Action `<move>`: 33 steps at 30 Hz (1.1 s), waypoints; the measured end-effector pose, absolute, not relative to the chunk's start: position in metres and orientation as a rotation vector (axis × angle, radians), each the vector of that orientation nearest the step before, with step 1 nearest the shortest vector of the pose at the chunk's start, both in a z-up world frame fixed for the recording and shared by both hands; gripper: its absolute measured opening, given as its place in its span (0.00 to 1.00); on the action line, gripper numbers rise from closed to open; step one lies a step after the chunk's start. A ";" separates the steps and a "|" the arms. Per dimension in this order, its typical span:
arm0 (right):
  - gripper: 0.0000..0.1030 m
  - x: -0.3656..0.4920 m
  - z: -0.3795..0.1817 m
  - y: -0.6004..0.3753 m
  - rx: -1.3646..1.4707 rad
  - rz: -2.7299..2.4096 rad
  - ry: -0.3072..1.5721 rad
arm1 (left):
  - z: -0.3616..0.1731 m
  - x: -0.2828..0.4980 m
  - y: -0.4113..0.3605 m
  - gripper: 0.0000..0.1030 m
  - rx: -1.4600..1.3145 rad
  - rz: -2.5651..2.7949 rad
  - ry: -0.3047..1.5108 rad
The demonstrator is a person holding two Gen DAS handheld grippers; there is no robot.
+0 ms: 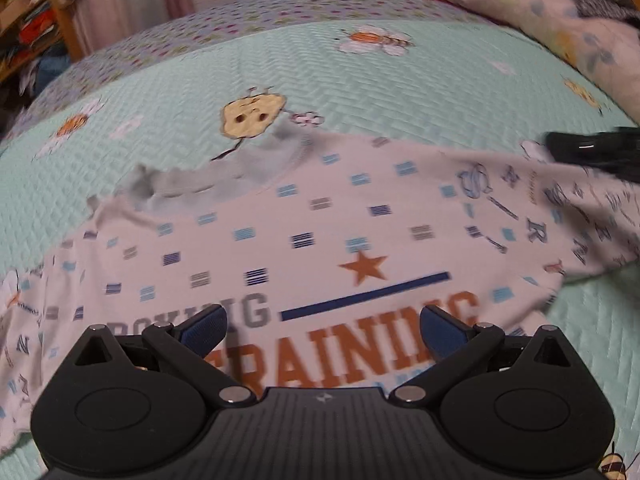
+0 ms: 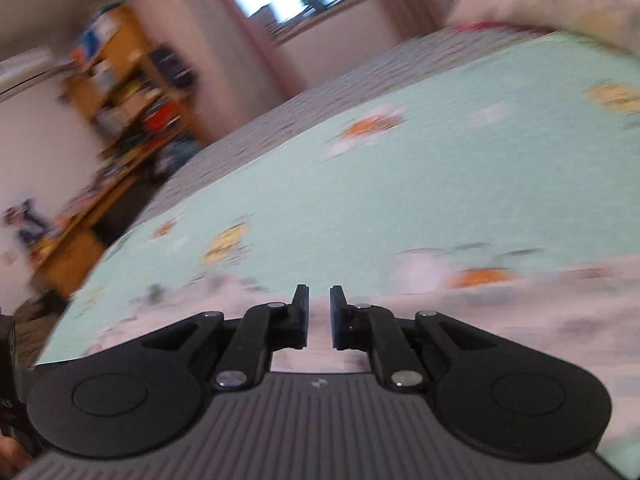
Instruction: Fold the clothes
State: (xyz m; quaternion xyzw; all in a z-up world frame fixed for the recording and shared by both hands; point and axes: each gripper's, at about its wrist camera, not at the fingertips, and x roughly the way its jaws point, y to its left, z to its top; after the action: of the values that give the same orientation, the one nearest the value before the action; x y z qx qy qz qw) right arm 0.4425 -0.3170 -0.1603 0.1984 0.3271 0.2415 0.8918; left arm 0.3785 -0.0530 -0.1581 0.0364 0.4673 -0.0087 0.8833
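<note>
Our shirt (image 1: 304, 232) lies spread, print side up, on the bed (image 1: 360, 80), straight under and ahead of the left tool (image 1: 323, 330), whose blue pads (image 1: 204, 330) stand wide apart above the lettering with nothing between them. To that tool's right, the right tool (image 1: 596, 150) shows dark at the shirt's far right part, by the sleeve; in its own blurred view (image 2: 319, 312) the jaws are nearly together with a narrow gap, and we cannot tell whether any cloth is pinched there, though pale fabric (image 2: 480, 320) lies just below and ahead of them. No earlier step of folding shows: the body looks flat, one sleeve rumpled ahead-left of the left tool. To fold well, we judge we should pinch a single layer at the sleeve or side edge, lift only enough to clear the bed, carry it across toward the middle, and keep the left tool ready to pin the body so the print does not drag. The only container in view is the wooden shelf (image 1: 36, 8), far ahead-left, crammed with things too blurred to name.
</note>
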 end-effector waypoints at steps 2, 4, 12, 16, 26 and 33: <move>0.15 0.466 -0.180 -0.297 0.443 0.526 0.818 | -0.168 0.379 -0.043 1.00 0.061 -0.034 1.013; 0.10 0.470 -0.196 -0.290 0.437 0.533 0.869 | -0.170 0.372 -0.039 1.00 0.077 -0.055 0.993; 0.16 0.426 -0.159 -0.287 0.128 0.583 0.781 | -0.172 0.371 -0.039 1.00 0.085 -0.058 0.975; 0.19 0.457 -0.150 -0.290 0.254 0.591 0.704 | -0.172 0.369 -0.039 1.00 0.088 -0.056 0.963; 0.07 0.454 -0.173 -0.325 0.386 0.413 0.687 | -0.165 0.361 -0.029 0.99 0.057 -0.073 0.967; 0.05 0.410 -0.182 -0.358 0.404 0.328 0.746 | -0.165 0.336 -0.021 0.99 0.049 -0.043 0.999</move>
State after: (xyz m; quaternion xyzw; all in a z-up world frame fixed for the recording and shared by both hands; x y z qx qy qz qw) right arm 0.4097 -0.3576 -0.1823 0.1953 0.3604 0.1585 0.8983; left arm 0.3364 -0.0208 -0.1646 0.0235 0.4790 -0.0207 0.8773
